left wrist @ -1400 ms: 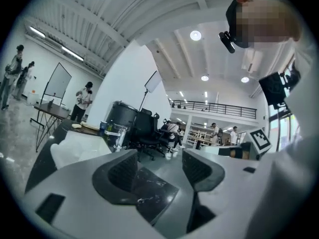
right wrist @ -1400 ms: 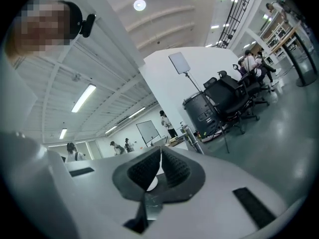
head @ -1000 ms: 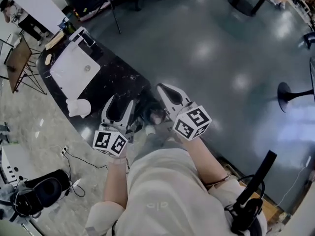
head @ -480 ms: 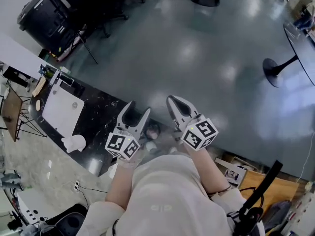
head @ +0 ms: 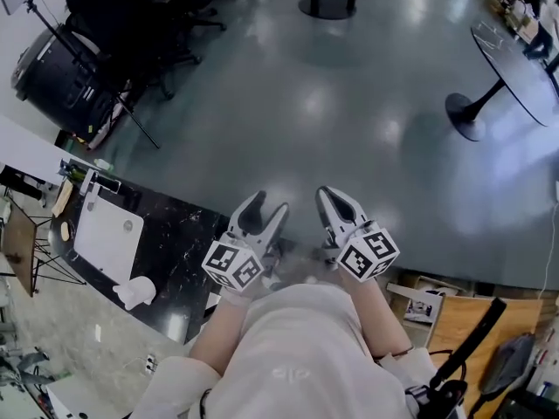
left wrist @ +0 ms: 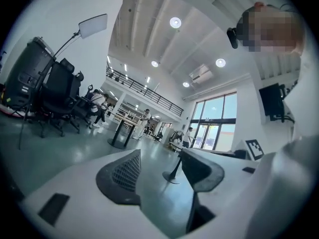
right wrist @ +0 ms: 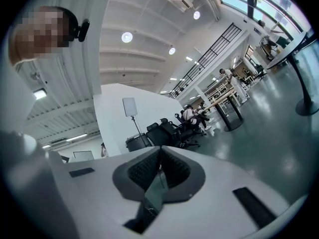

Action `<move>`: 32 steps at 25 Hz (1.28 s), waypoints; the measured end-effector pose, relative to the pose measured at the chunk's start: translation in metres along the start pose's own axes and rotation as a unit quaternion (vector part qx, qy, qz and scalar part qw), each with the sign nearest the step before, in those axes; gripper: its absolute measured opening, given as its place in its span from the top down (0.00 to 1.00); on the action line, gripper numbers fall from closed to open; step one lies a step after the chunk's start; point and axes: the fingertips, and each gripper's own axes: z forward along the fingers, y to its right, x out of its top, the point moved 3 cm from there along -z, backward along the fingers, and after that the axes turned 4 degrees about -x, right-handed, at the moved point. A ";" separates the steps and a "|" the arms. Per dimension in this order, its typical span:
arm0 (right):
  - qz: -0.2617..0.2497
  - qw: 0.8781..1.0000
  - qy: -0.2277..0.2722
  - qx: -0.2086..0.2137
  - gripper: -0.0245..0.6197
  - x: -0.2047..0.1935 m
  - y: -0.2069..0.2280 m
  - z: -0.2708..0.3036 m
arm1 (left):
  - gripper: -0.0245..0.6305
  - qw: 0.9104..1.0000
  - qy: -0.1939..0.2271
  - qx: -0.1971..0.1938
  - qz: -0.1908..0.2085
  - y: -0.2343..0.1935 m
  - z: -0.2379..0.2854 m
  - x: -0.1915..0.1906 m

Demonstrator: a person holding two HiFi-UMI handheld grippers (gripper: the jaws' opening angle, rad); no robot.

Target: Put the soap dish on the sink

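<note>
A: Where is the soap dish to be found?

B: It cannot be named with certainty. A small white object [head: 135,292] is seen on the black counter [head: 188,234], just beside the near end of the sink [head: 109,234]. It may be the dish, but it is too small for its shape to be read.

A: And how are the grippers held?

B: Both are pointed out over the floor [head: 349,85], well apart from the counter. The left gripper [head: 267,206] is spread wide, with nothing between its jaws. The right gripper [head: 330,195] is closed to the tips, and nothing is clamped in it.

A: So nothing is carried.

B: Nothing. The step in hand is judged to be the approach, with the pick not yet made.

A: How is it to be done well?

B: A turn to the left is called for, so that the counter is brought ahead. The wide left gripper, being nearer, seems best suited. The object should be approached from above and its rim taken squarely between the pads. The jaws should be closed gently, since a smooth dish may slip.
</note>
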 end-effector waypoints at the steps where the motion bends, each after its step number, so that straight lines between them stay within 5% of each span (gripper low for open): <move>1: 0.000 1.000 0.003 -0.005 0.92 0.002 0.002 -0.001 | 0.58 1.000 0.000 -0.007 -0.004 0.001 0.003 0.000; 11: -0.003 0.999 0.020 -0.028 0.92 0.010 0.004 -0.006 | 0.88 0.995 0.004 -0.067 -0.068 0.006 0.015 0.004; 16: -0.007 1.000 0.015 -0.027 0.92 0.006 0.003 -0.006 | 0.93 0.991 -0.003 -0.077 -0.108 0.005 0.019 0.002; 32: -0.001 1.000 0.010 -0.013 0.92 0.005 -0.004 -0.002 | 0.95 0.990 -0.016 -0.073 -0.116 0.005 0.016 -0.002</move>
